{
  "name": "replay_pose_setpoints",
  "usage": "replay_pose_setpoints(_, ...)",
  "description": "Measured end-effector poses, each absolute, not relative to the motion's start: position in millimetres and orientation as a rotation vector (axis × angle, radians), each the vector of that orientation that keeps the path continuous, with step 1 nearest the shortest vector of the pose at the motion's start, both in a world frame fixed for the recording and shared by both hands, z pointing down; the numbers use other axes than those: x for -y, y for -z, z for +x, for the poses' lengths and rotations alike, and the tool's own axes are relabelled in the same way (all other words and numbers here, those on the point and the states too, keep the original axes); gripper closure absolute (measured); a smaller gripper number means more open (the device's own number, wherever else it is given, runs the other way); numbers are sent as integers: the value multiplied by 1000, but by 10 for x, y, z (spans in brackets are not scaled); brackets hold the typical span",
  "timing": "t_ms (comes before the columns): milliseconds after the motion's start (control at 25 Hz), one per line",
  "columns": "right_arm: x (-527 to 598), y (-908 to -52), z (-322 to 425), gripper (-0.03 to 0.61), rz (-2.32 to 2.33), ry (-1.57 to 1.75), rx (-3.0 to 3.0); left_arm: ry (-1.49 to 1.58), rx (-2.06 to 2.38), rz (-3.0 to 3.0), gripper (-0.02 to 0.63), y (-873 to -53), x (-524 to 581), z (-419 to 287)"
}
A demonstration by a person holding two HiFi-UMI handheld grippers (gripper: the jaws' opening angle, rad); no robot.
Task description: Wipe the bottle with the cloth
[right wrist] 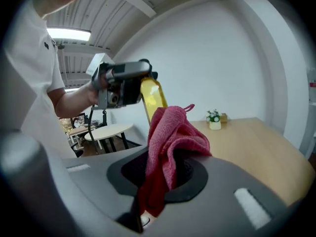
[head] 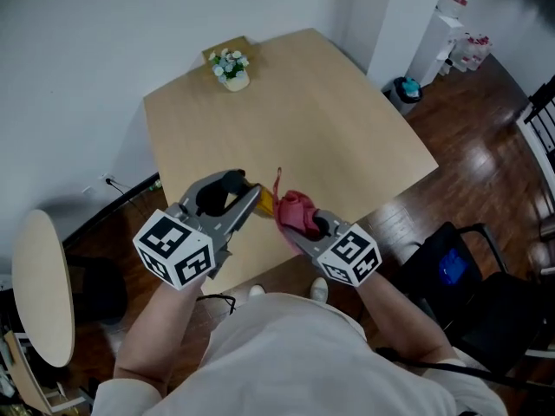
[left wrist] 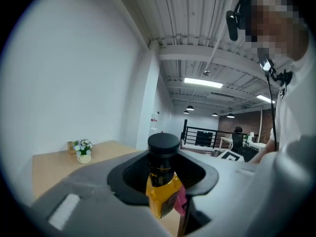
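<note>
The counter [head: 347,137] is lying almost bare, leaving open room across its middle; only a flower pot [head: 231,69] is standing at the far corner by the wall [head: 87,33]. Over the near edge, the bottle [head: 265,203] in the left gripper [head: 253,199] and the cloth [head: 297,211] in the right gripper [head: 295,225] are crowding together.

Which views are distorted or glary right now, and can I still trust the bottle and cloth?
Left gripper view: strong fisheye, black vignette, bright ceiling strip light, yet the yellow black-capped bottle reads clearly. Right gripper view: same fisheye bend, red terry cloth sharp, no glare. Head view: even light, mild distortion.
</note>
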State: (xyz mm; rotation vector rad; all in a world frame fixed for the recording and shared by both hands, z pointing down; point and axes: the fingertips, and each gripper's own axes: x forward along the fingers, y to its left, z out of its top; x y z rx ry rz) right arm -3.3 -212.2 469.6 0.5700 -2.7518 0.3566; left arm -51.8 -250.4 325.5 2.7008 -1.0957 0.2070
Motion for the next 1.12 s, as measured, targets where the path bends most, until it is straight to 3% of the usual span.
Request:
replay_pose_setpoints(200,2103,-4919,205,503,596,-396,2693,-164,1121,2675,459,-3152,2604,-468)
replay_pose_setpoints(600,1843,-3672,-34,503,457,-112,2927,-236,1154,2638,459,-3391,2679,-169)
replay_pose_setpoints(1120,1954,-5033,434,503,428,-312,2698,-101,1263,2601,459,-3082,2496,-136)
